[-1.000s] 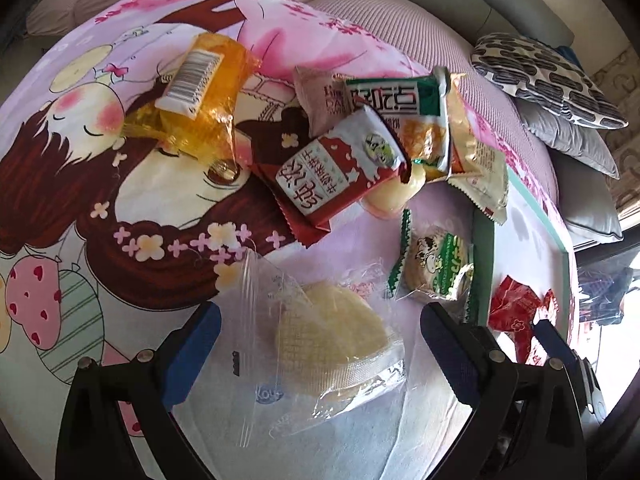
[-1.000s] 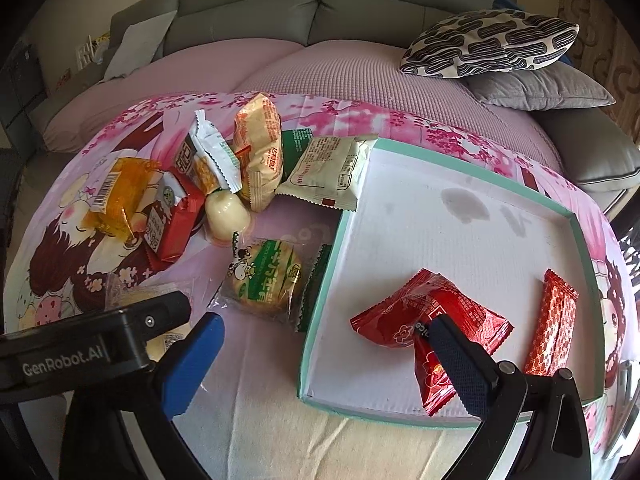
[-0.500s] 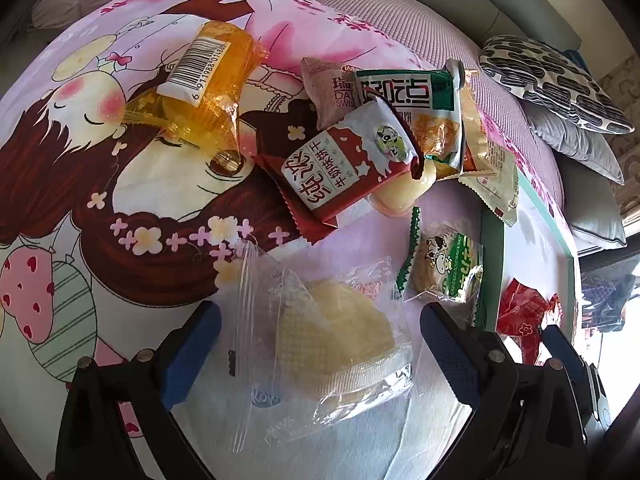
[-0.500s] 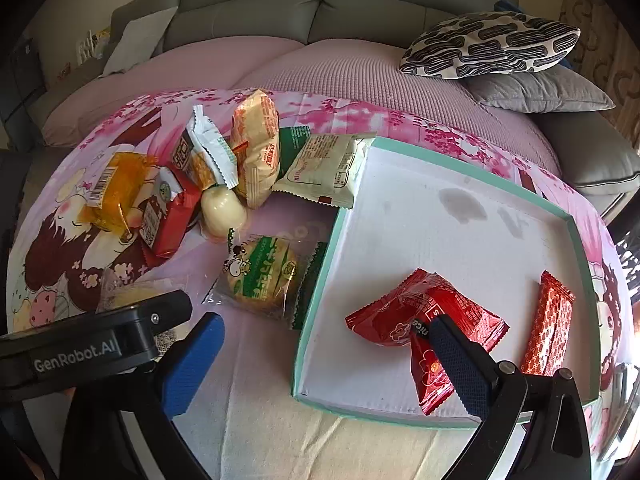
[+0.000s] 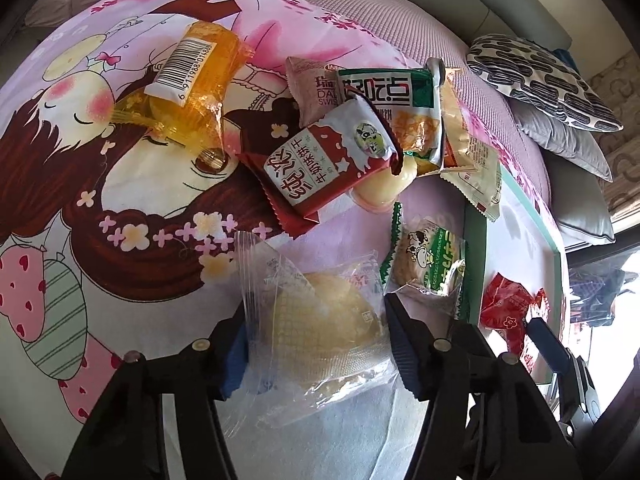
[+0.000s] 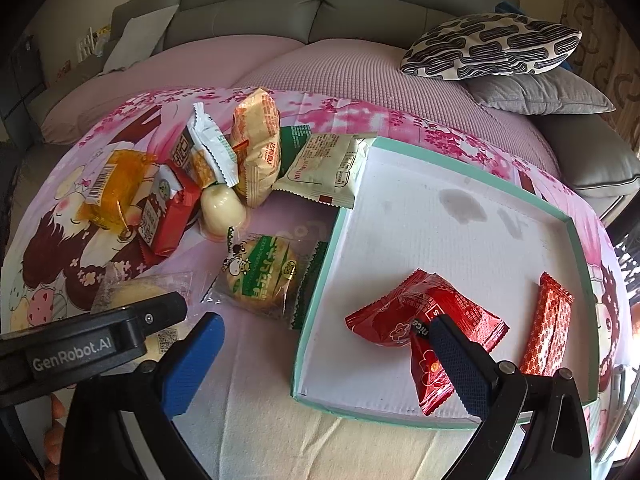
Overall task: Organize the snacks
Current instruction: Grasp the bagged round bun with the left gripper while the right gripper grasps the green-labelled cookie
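**A:** Where is the clear-wrapped pastry (image 5: 320, 320) in relation to the left gripper (image 5: 316, 344)?

**B:** Right between its two fingers. The jaws are closing on it, and the blue pads press into the crinkled wrapper on both sides, so the packet is pinched while it lies on the cartoon blanket (image 5: 100, 200).

**A:** And the right gripper (image 6: 324, 356)?

**B:** It hangs with its jaws spread wide and nothing between them. One finger is over the bare blanket, the other over the tray (image 6: 440, 220), above the two red packets (image 6: 420, 320) lying inside.

**A:** What else is in the tray?

**B:** A narrow red-orange bar (image 6: 548, 324) near its right rim, well apart from the red packets. The tray is white inside with a teal rim.

**A:** The rest of the snacks?

**B:** Heaped on the blanket to the left of the tray. A green-and-white round biscuit pack (image 6: 264, 276) lies just beside the tray's rim, near the pastry. Farther back are a pale jelly cup (image 6: 222, 208), a red-and-white pack (image 5: 324, 168), an orange translucent pack (image 5: 188, 88) with a barcode label, and a few more pouches piled together; a cream pouch (image 6: 328, 168) overlaps the tray's corner.

**A:** The room?

**B:** The blanket covers a pink bed or sofa seat with grey cushions behind. A black-and-white patterned pillow (image 6: 492, 48) rests on a grey one at the right.
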